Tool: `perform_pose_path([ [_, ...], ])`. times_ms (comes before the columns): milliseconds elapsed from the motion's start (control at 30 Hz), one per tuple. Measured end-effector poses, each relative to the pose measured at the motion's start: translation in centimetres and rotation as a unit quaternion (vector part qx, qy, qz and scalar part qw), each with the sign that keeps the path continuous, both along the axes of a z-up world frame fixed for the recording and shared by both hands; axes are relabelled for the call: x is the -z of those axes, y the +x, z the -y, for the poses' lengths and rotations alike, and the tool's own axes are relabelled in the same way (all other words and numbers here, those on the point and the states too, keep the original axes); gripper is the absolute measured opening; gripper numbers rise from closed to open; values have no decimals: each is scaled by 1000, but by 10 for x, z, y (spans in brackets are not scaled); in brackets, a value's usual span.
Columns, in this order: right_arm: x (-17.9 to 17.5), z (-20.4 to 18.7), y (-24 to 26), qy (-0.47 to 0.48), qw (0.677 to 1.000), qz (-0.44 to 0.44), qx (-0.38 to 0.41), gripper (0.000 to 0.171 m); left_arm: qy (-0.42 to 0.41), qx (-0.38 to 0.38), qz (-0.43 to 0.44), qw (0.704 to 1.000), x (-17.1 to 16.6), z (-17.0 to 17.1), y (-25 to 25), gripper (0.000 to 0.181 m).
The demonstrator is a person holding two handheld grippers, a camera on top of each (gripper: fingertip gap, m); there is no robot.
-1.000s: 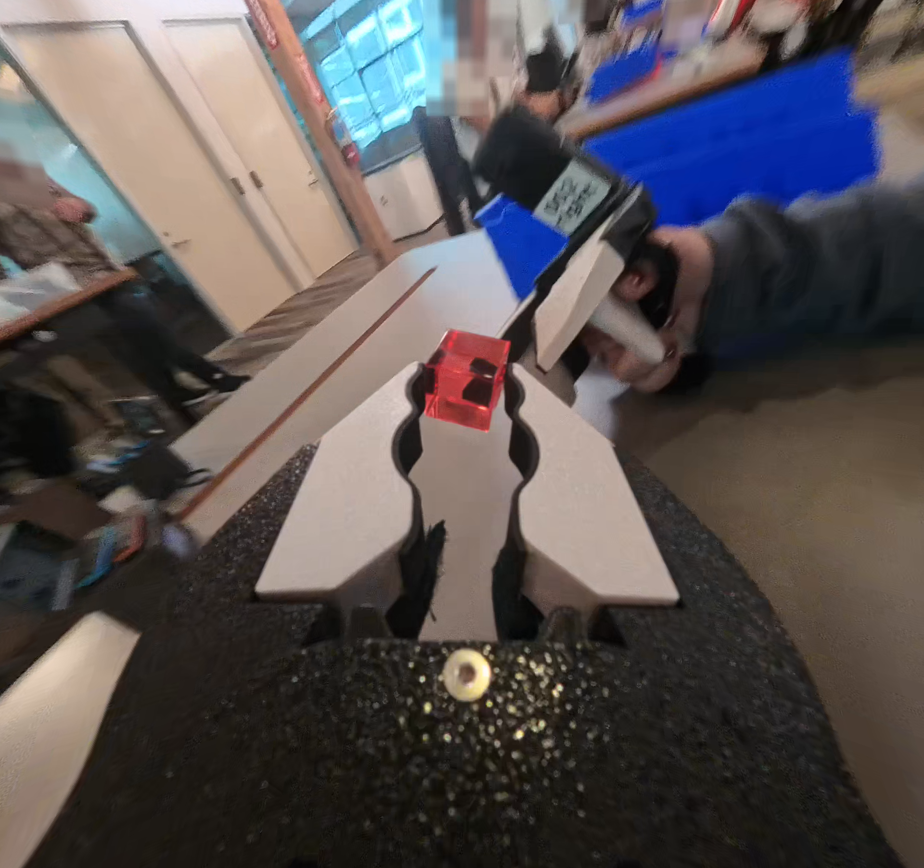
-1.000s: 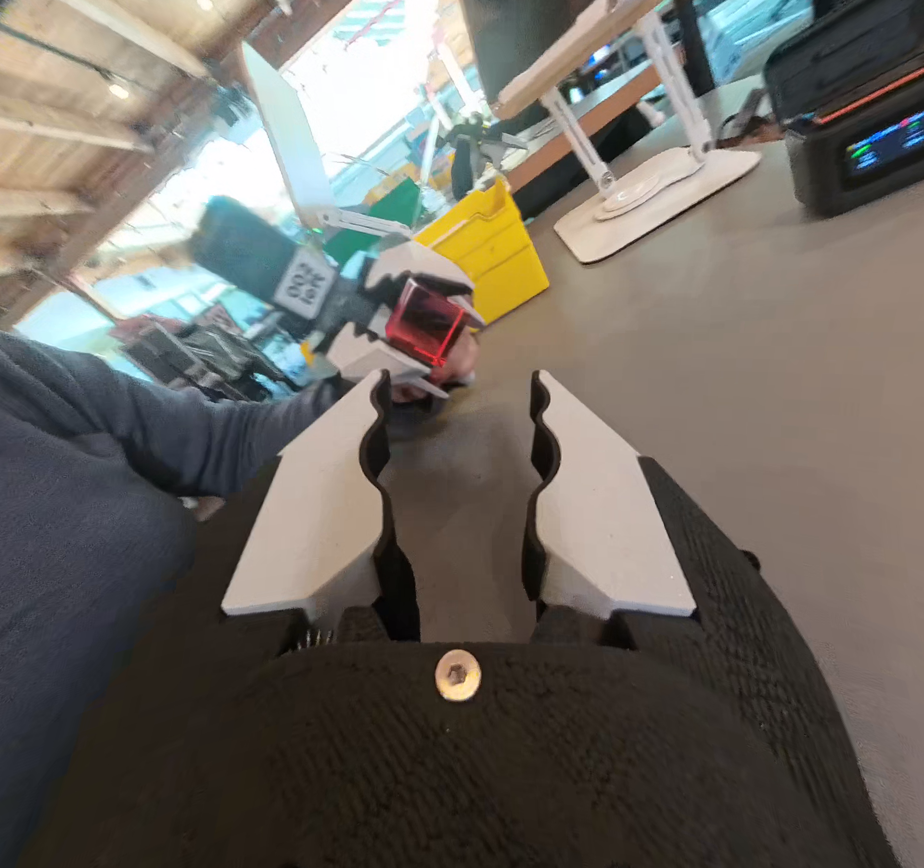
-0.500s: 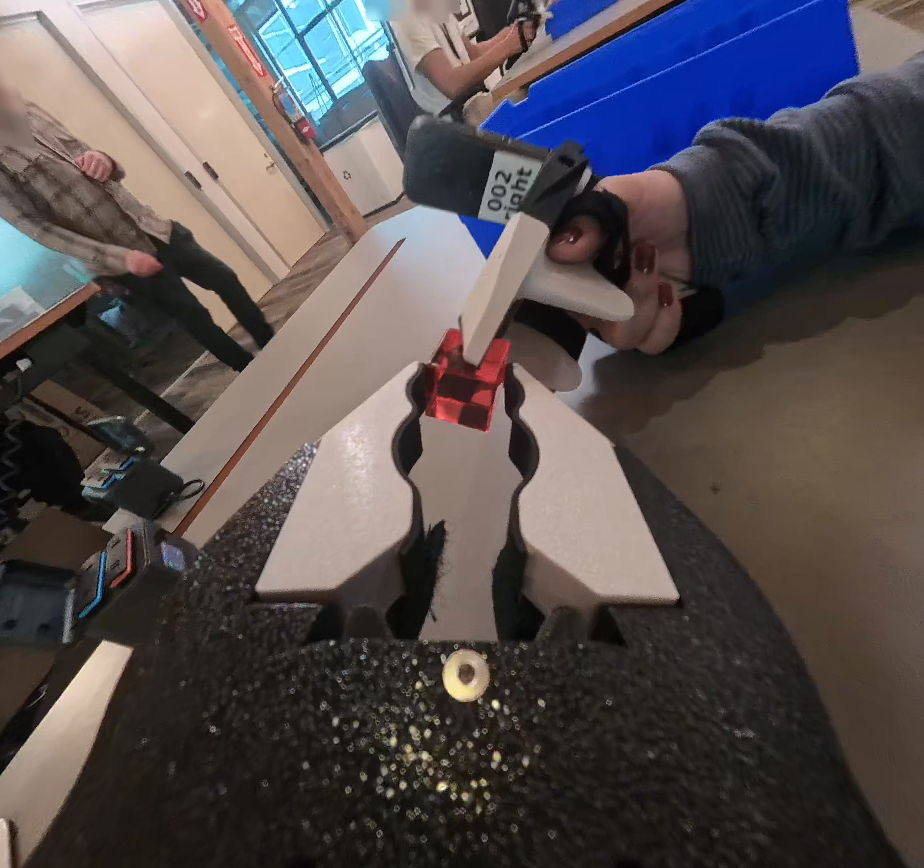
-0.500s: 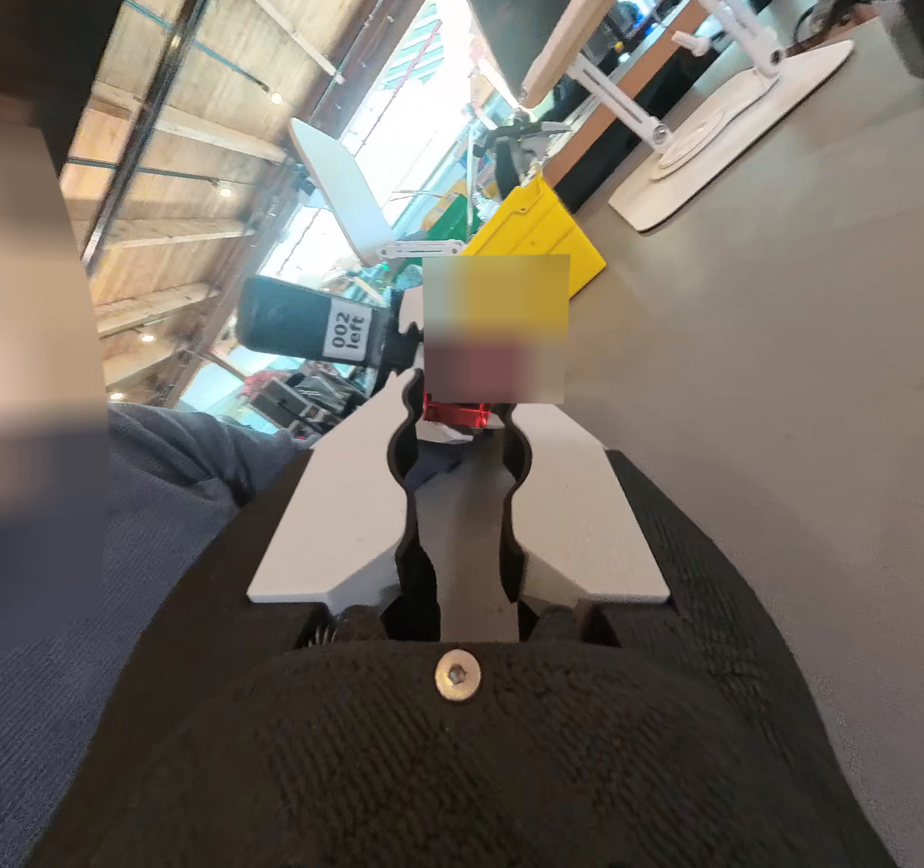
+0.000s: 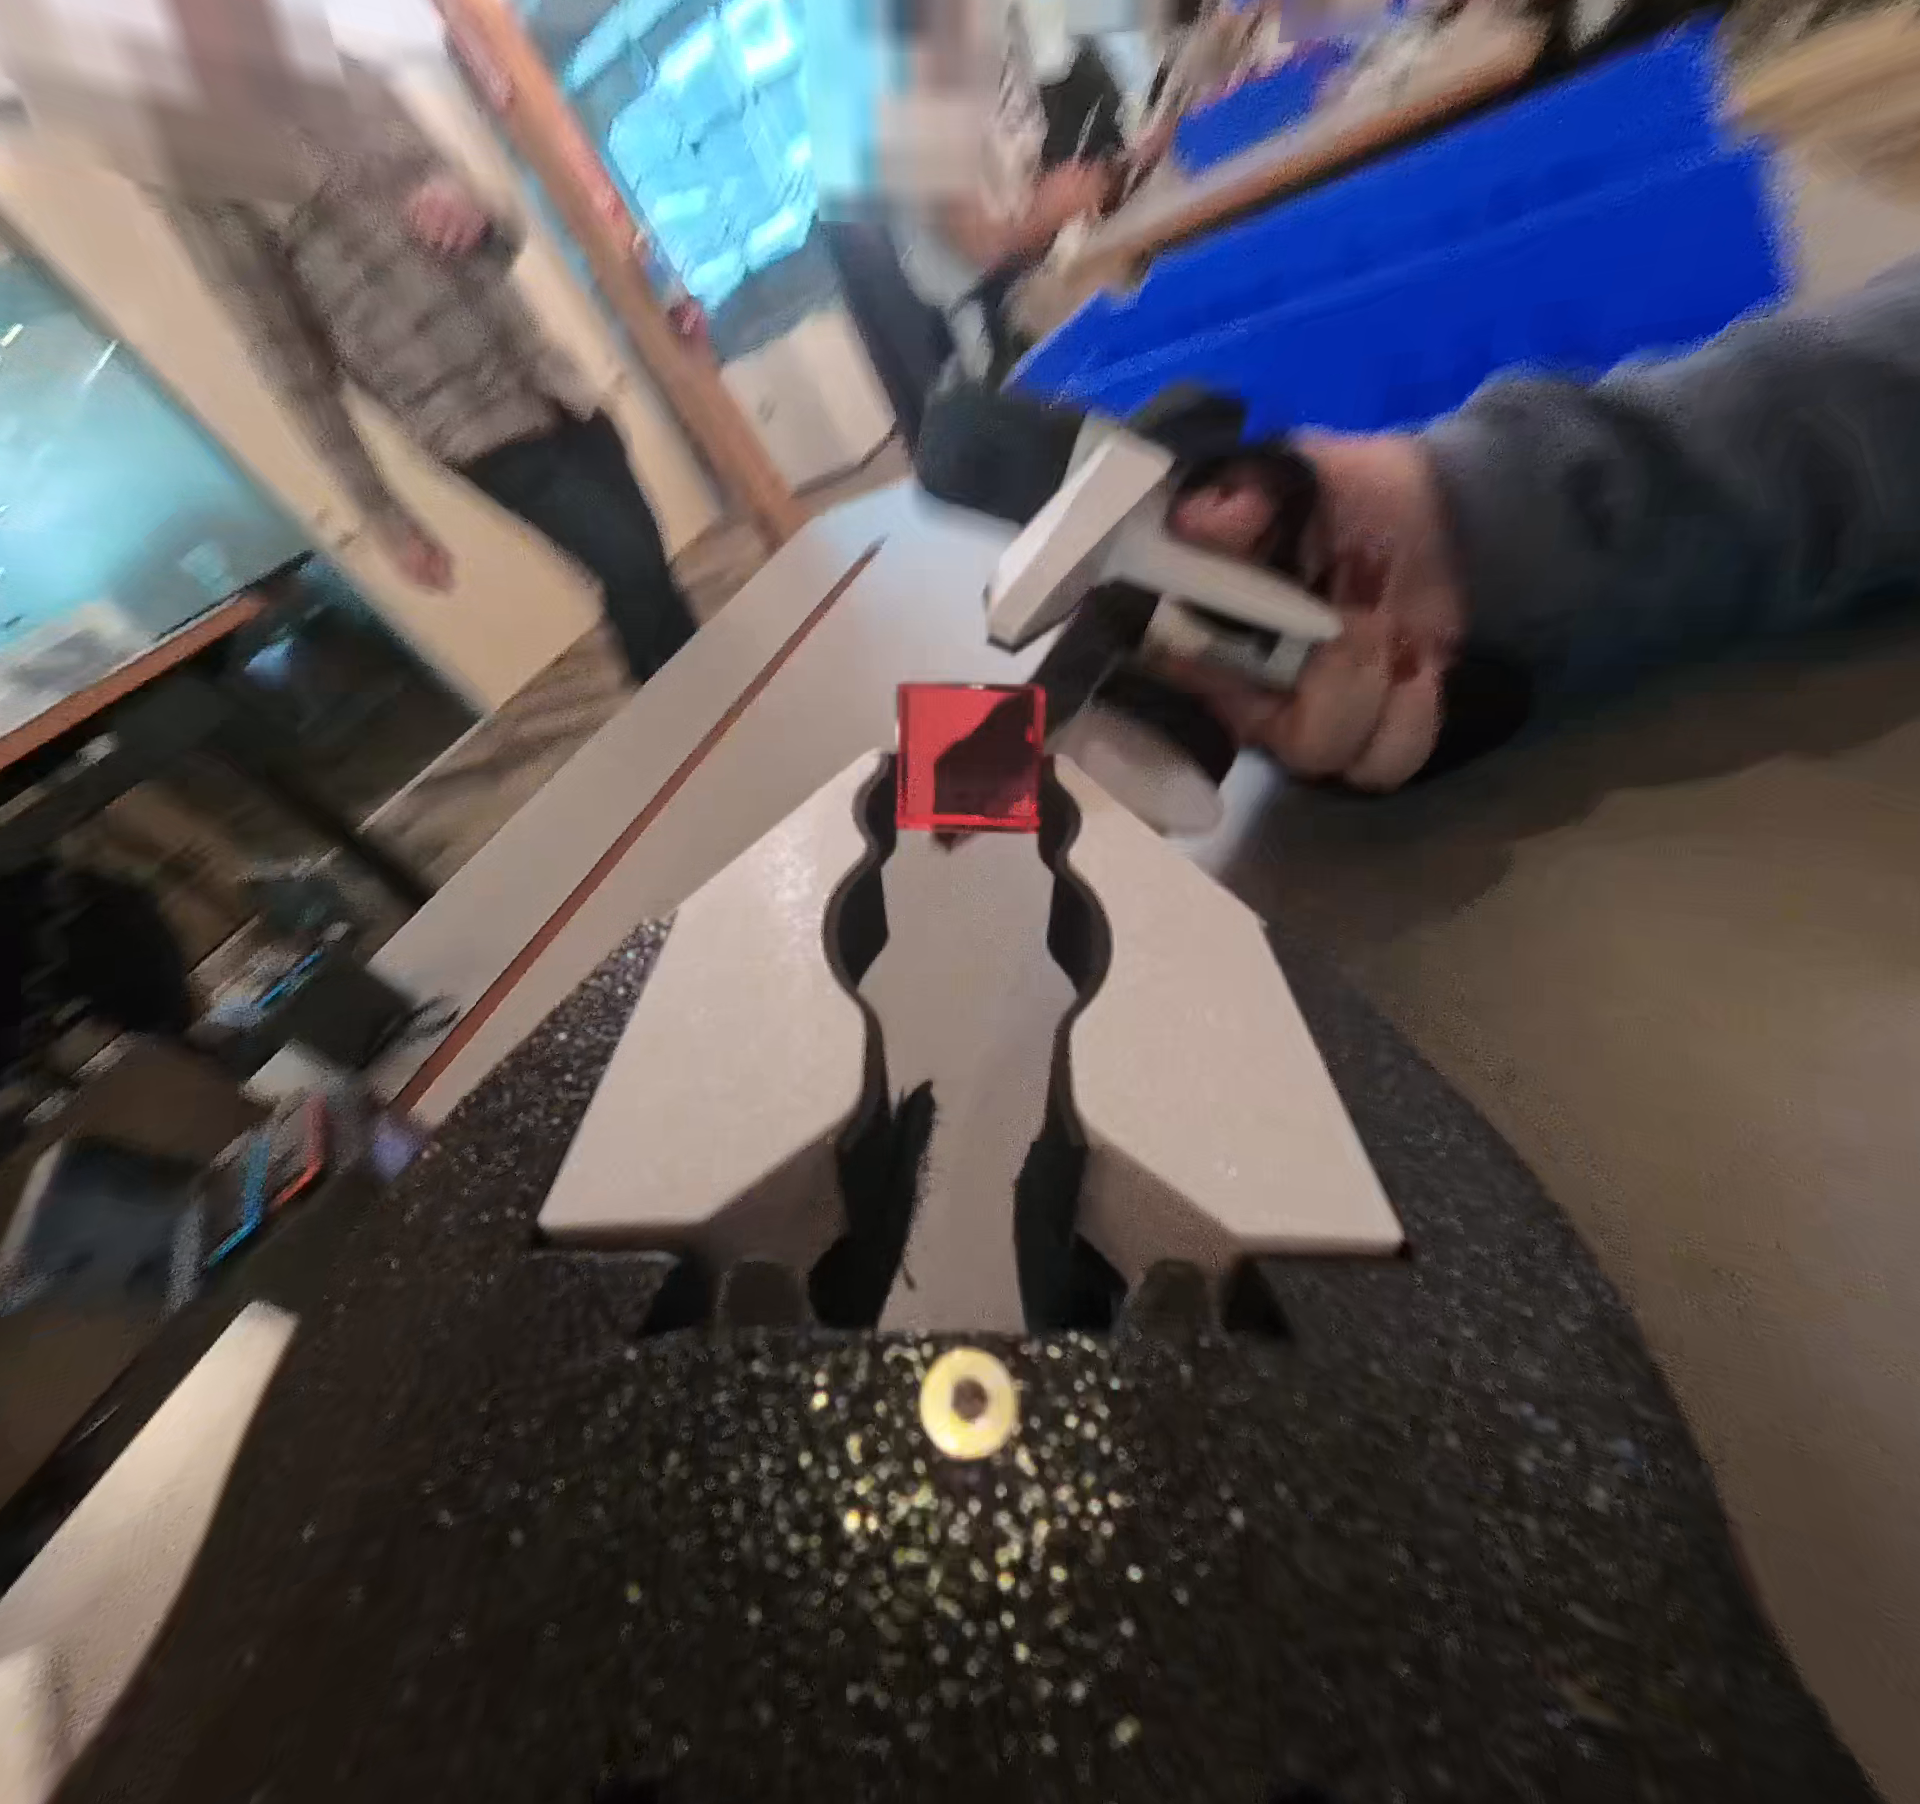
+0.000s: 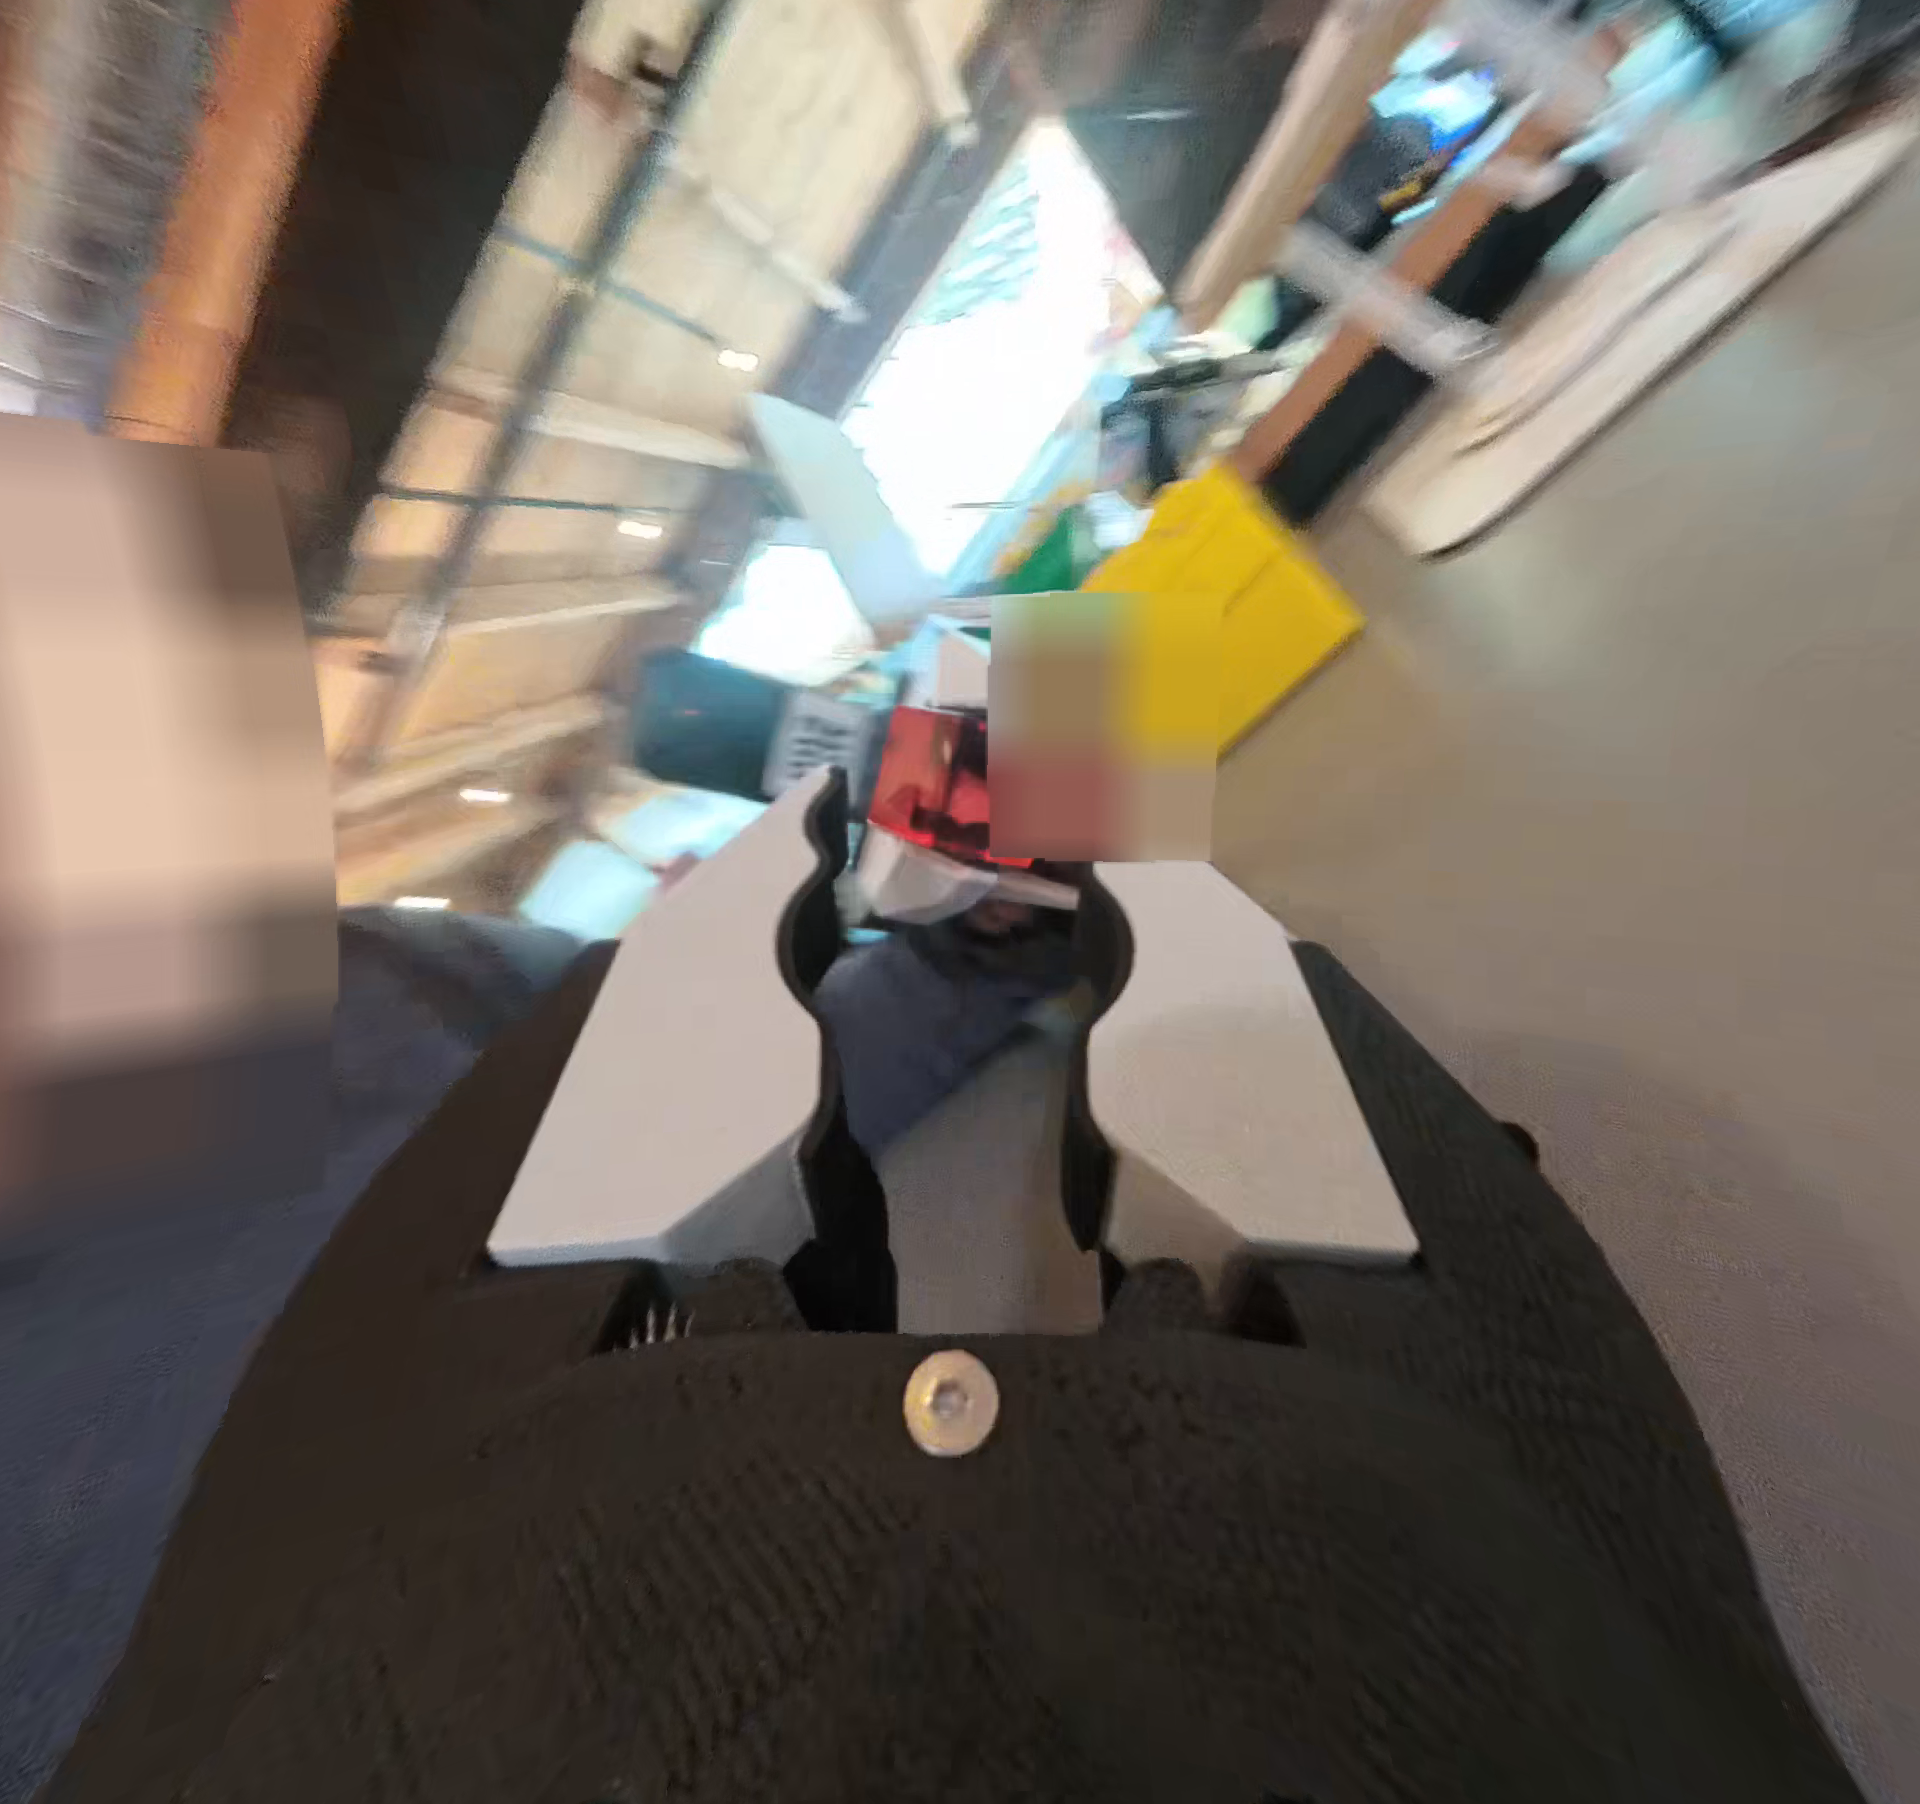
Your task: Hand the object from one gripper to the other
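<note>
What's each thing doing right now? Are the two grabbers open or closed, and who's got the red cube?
Red cube: pinched between the fingertips of the left gripper.
Left gripper: shut on the red cube.
Right gripper: open and empty, not touching the cube.

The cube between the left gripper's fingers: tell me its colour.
See-through red; the cube shows best in the left wrist view, pinched at the left gripper tips.
</note>
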State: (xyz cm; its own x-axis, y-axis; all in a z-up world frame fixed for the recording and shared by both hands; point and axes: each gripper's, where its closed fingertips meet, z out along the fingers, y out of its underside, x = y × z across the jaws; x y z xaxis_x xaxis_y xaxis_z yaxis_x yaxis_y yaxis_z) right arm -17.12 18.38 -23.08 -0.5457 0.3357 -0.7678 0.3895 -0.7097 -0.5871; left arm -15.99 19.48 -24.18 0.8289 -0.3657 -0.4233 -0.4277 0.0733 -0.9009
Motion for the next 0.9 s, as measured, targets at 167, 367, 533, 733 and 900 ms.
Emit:
perform_pose_path([
  [167, 48, -24, -14, 306, 939, 81, 132, 47, -66, -112, -152, 980, 37, -14, -25, 25],
  [367, 53, -12, -17, 298, 944, 88, 111, 25, -66, -92, -207, 972, 48, -13, -18, 25],
  [533, 30, 2, -4, 121, 991, 59, 15, 24, 21, -9, -132, 991, 20, 0, 4, 25],
  [733, 8, 11, 7, -3, 998, 25, -53, 25, 38, 39, -47, 997, 1, 7, 14, 24],
  [900, -4, -10, -1, 90, 993, -37, 67, 55, -16, 38, 177, 983, -17, -1, -3, 25],
])
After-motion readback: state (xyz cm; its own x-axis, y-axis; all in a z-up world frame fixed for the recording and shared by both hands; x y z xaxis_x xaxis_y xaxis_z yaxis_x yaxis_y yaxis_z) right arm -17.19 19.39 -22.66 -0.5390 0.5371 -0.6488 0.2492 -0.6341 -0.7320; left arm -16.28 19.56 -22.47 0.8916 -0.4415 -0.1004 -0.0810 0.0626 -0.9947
